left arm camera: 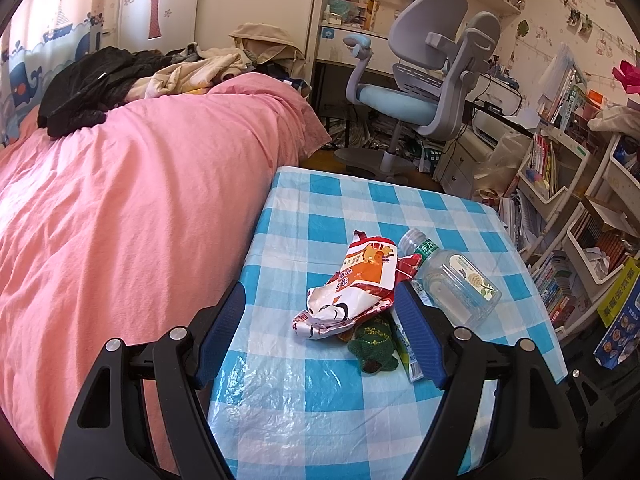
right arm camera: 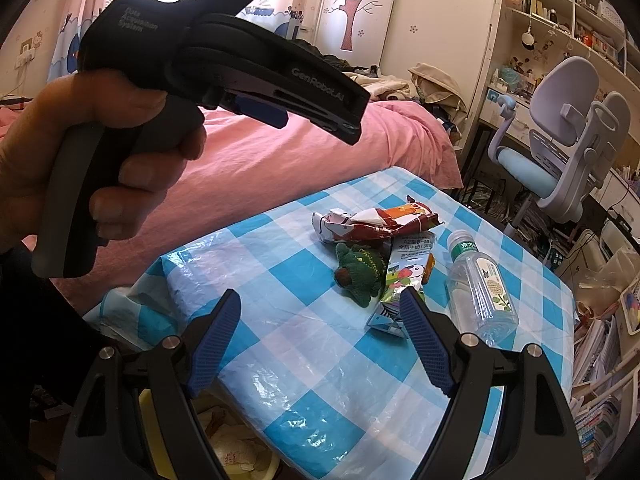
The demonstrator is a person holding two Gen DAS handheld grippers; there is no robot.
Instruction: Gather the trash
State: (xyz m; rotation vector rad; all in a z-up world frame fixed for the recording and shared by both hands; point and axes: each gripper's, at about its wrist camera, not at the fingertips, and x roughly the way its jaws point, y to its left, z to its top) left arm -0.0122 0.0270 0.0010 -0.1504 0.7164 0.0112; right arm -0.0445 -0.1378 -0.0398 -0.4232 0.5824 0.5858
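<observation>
On the blue-checked table (left arm camera: 320,400) (right arm camera: 320,360) lie a crumpled red and white snack wrapper (left arm camera: 352,288) (right arm camera: 372,222), a clear plastic bottle (left arm camera: 456,280) (right arm camera: 480,292), a flat milk carton (right arm camera: 400,284) (left arm camera: 406,344) and a small green knitted toy (left arm camera: 374,346) (right arm camera: 358,272). My left gripper (left arm camera: 320,316) is open above the table, near the wrapper and toy. It also shows held high in the right wrist view (right arm camera: 264,112). My right gripper (right arm camera: 320,320) is open and empty, just short of the carton.
A pink bed (left arm camera: 120,220) borders the table's left side. A grey-blue desk chair (left arm camera: 420,92) and cluttered shelves (left arm camera: 580,220) stand beyond and to the right. A yellow bin with trash (right arm camera: 232,452) sits below the table's near edge.
</observation>
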